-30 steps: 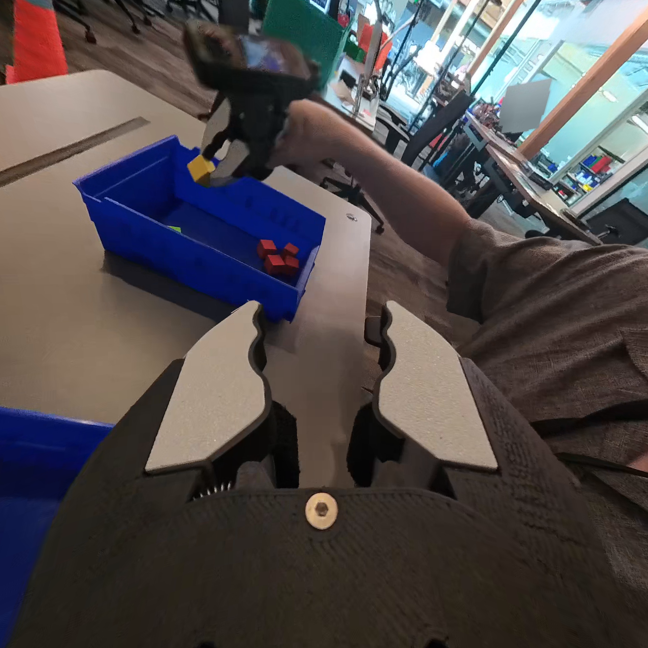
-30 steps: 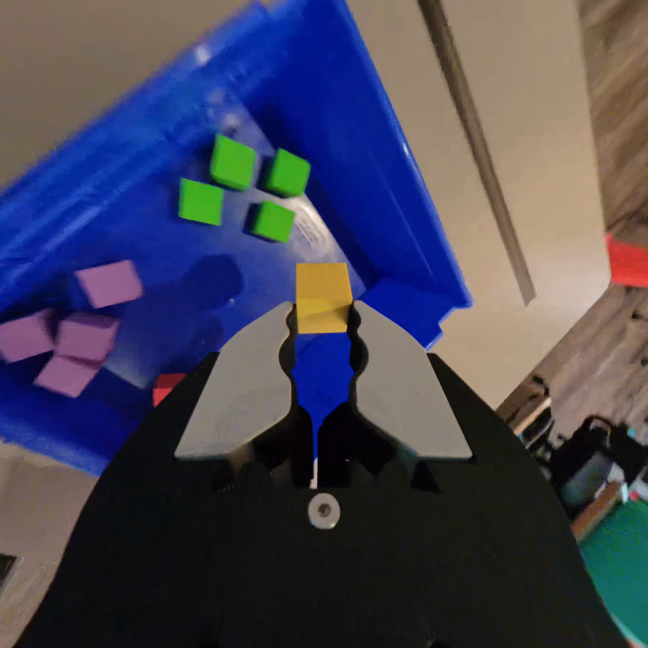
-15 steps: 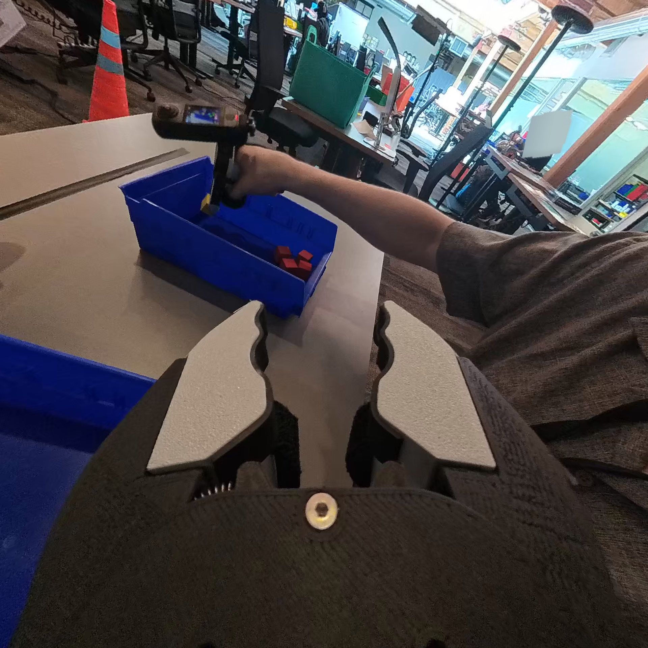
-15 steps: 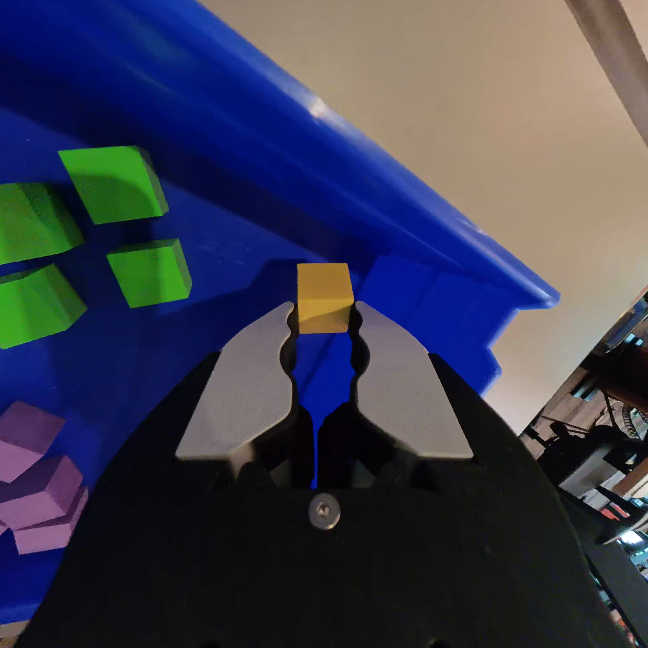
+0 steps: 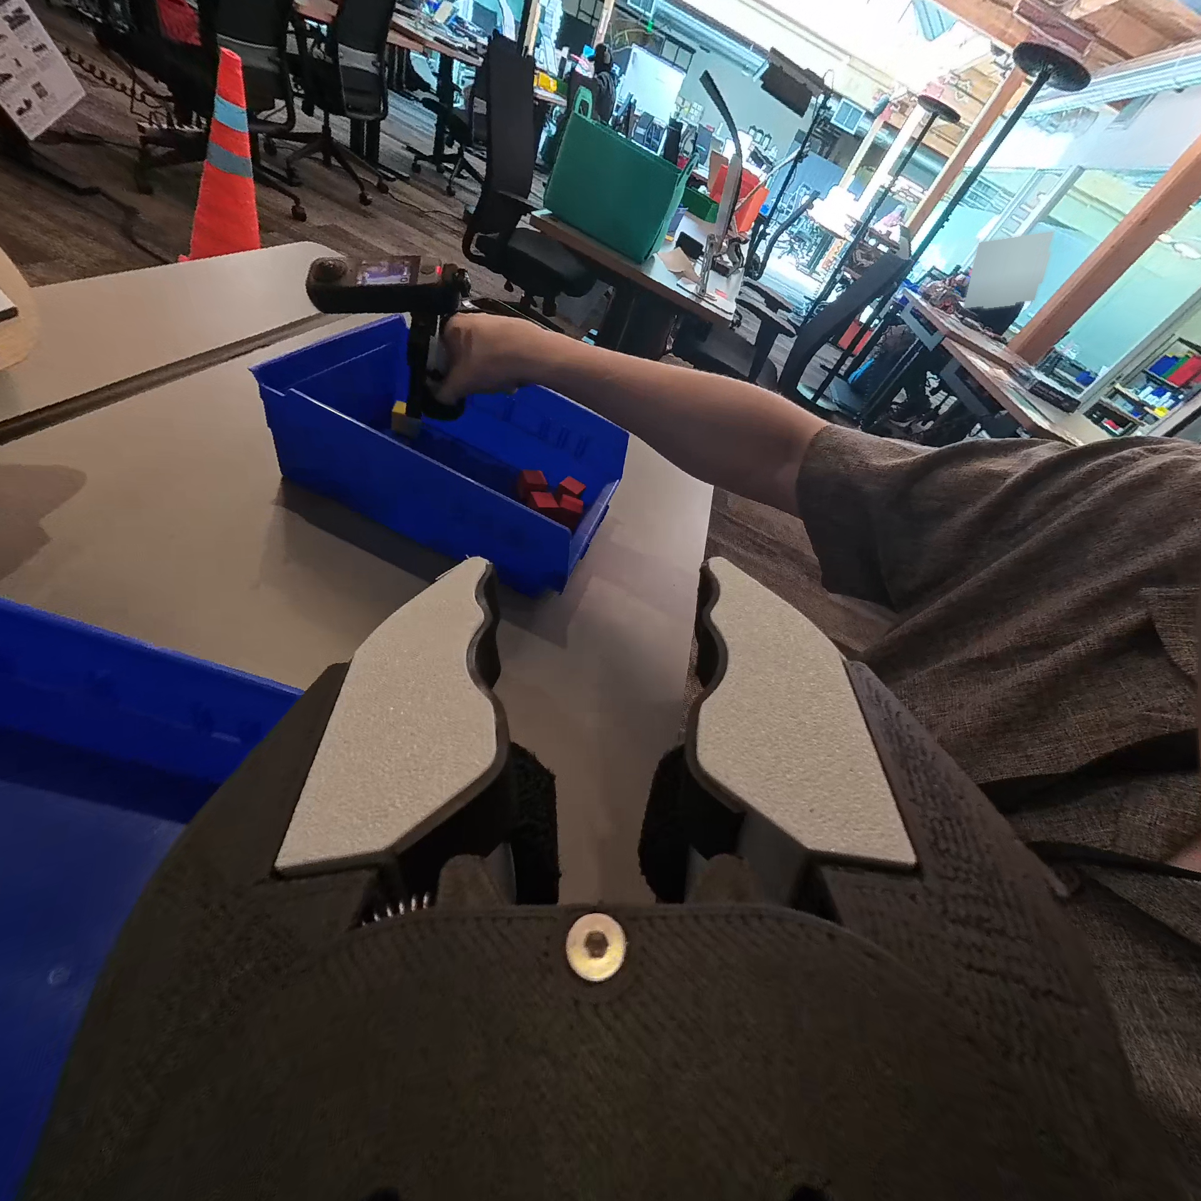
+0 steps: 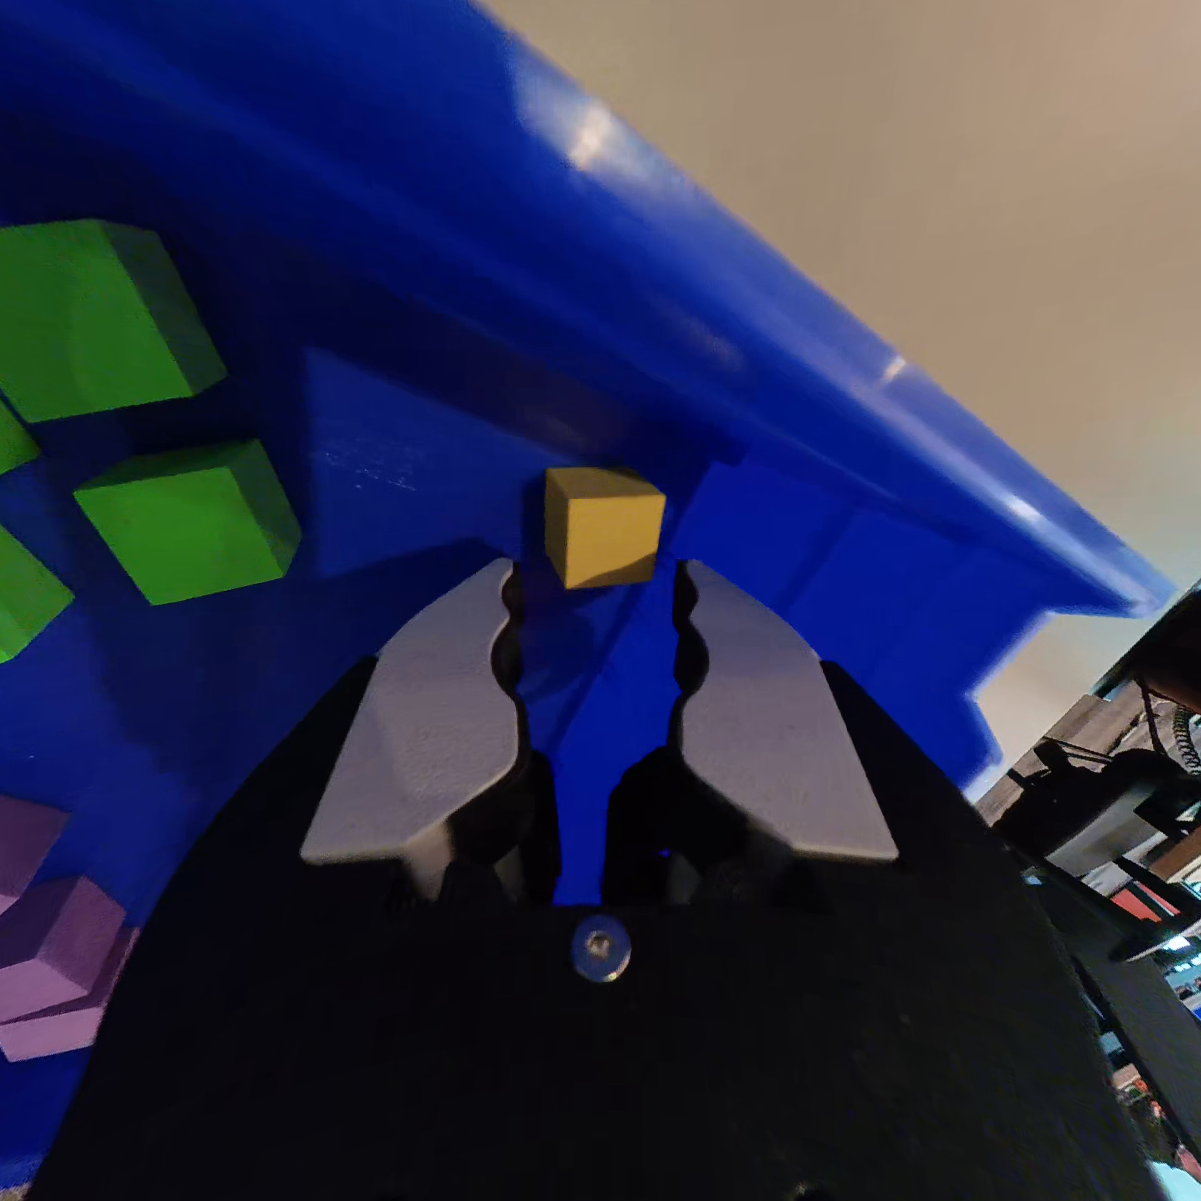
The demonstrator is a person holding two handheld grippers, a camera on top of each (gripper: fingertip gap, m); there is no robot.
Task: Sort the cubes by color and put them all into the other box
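Two grippers: right gripper [image 6: 593, 567] pointed down inside blue bin [image 6: 650, 273], parted, yellow cube [image 6: 601, 528] loose at tips near bin's corner; left gripper [image 5: 594, 575] wide apart, empty, short of bin.

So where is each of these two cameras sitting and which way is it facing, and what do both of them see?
Left wrist view: sits on the left gripper, open and empty, facing across the grey table toward the far blue bin; the person's arm and sleeve show.
Right wrist view: sits on the right gripper, open, facing down into that bin at a yellow cube just beyond its fingertips, near green cubes and purple cubes.
Shared: the bin, the yellow cube and the right gripper.
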